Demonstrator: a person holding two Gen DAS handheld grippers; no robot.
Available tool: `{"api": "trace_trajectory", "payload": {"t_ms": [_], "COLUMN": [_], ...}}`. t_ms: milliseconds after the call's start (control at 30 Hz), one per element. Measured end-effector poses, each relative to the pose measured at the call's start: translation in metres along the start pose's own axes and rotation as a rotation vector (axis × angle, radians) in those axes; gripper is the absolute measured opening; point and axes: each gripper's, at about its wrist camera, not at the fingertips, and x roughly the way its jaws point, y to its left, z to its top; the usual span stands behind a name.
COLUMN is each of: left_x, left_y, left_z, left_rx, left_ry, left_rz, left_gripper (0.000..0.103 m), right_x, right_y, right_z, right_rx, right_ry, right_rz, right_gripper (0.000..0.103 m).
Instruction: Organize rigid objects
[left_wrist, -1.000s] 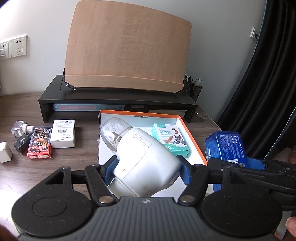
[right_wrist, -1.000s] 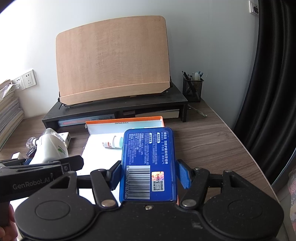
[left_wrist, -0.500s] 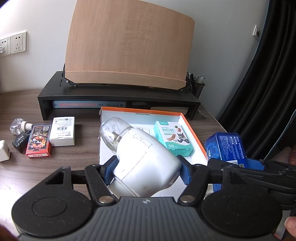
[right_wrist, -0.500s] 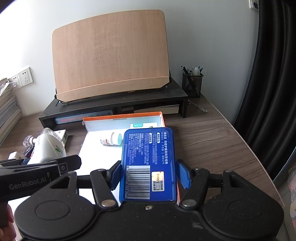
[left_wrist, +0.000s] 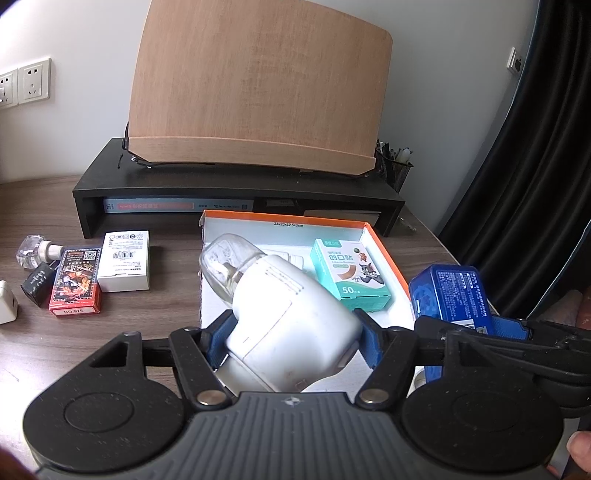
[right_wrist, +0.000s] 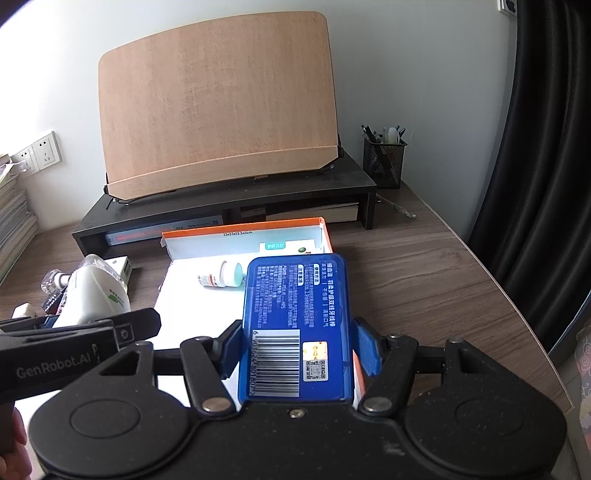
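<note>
Carry step: left gripper (left_wrist: 291, 332) clamps white plastic plug-in vaporizer w/ clear bottle (left_wrist: 284, 317), right gripper (right_wrist: 297, 354) clamps flat blue plastic case (right_wrist: 295, 325), both frame-center over white orange-rimmed cardboard box (right_wrist: 317, 230). Next, I'd judge: lower, release inside.

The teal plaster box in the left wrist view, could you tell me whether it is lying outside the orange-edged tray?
No, the teal plaster box lies inside the orange-edged tray, near its right wall.

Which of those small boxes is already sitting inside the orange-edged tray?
The teal plaster box, printed with a cartoon cat. The white box and red card box lie on the desk left of the tray.
</note>
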Motion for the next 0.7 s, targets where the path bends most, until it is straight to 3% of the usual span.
{"api": "trace_trajectory", "payload": {"t_ms": [700], "left_x": [0.011], "left_y": [0.010], "left_z": [0.003], "left_rx": [0.001], "left_ry": [0.021], "left_rz": [-0.008], "left_gripper": [0.068], "right_x": [0.017], "right_y": [0.007], "right_z": [-0.003], "right_rx": [0.004], "right_ry": [0.048], "right_rz": [0.000], "right_gripper": [0.074]}}
